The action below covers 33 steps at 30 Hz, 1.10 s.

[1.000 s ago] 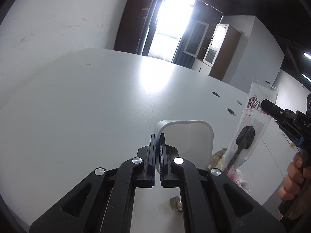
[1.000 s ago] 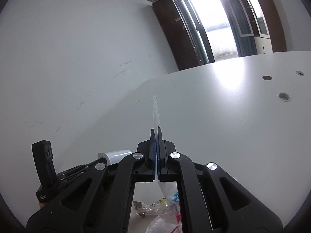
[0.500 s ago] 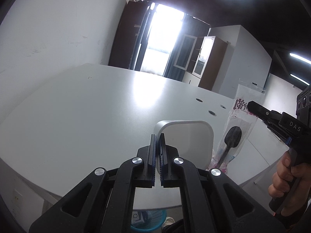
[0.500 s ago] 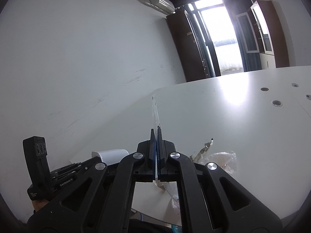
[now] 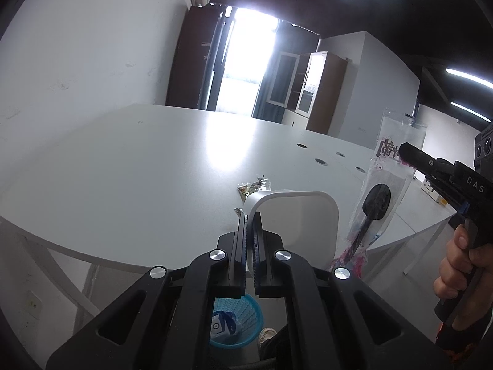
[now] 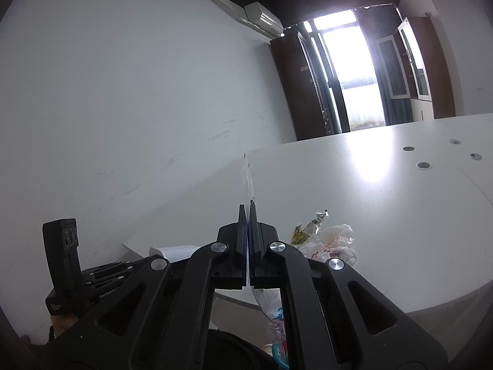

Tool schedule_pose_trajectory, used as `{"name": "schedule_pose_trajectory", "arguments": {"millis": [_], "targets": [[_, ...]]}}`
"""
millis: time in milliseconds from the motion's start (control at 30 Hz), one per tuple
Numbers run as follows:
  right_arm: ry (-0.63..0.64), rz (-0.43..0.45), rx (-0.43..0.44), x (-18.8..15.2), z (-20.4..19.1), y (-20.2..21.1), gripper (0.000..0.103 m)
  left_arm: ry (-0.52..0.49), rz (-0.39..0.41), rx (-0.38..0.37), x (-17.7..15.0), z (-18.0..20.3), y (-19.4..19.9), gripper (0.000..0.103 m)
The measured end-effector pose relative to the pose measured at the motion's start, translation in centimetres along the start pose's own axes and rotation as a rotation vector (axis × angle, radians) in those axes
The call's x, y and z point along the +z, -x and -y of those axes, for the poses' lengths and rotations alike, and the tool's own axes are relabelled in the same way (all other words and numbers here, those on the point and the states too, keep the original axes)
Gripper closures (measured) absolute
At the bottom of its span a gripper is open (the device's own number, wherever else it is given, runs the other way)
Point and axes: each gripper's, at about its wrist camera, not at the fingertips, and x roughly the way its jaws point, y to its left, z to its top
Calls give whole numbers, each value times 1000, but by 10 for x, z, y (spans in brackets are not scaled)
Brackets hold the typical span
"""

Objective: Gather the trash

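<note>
- The left hand-held gripper point(image 5: 250, 215) sits at lower centre of the left wrist view, its jaws closed on the rim of a white container point(image 5: 295, 215) whose rounded-square opening fills the middle of the frame.
- The right hand-held gripper point(image 6: 248, 208) sits at lower centre of the right wrist view, its jaws pinched tight on a clear plastic bag point(image 6: 249, 178), seen edge-on as a thin strip rising above the fingertips.
- In the left wrist view that same bag point(image 5: 382, 185) hangs at the right of the frame, printed with red characters near the top and a black spoon-like shape lower down; the right hand-held gripper clamps its upper part, held by the person's right hand point(image 5: 462, 265) at the right edge.
- Crumpled wrappers point(image 5: 254, 188) lie on the white bench point(image 5: 123, 169) just beyond the container; in the right wrist view they show right of the fingers, beside a crinkled clear bag point(image 6: 329, 240).
- A blue mesh waste basket point(image 5: 237, 320) stands on the floor at the bottom of the left wrist view, below the bench edge, with some rubbish inside.
</note>
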Motion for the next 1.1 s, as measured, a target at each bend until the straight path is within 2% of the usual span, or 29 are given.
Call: {"name": "schedule_pose_trajectory", "arguments": {"millis": [433, 567, 833, 1100], "targets": [[15, -164, -10, -84, -1, -23, 103, -22, -124, -22, -57, -3, -8, 101], [58, -217, -83, -117, -1, -29, 103, -9, -195, -28, -84, -10, -23, 101], [21, -316, -76, -175, 17, -41, 103, 1, -311, 1, -137, -15, -61, 101], [47, -394, -90, -226, 25, -62, 103, 79, -437, 53, -181, -46, -107, 101]]}}
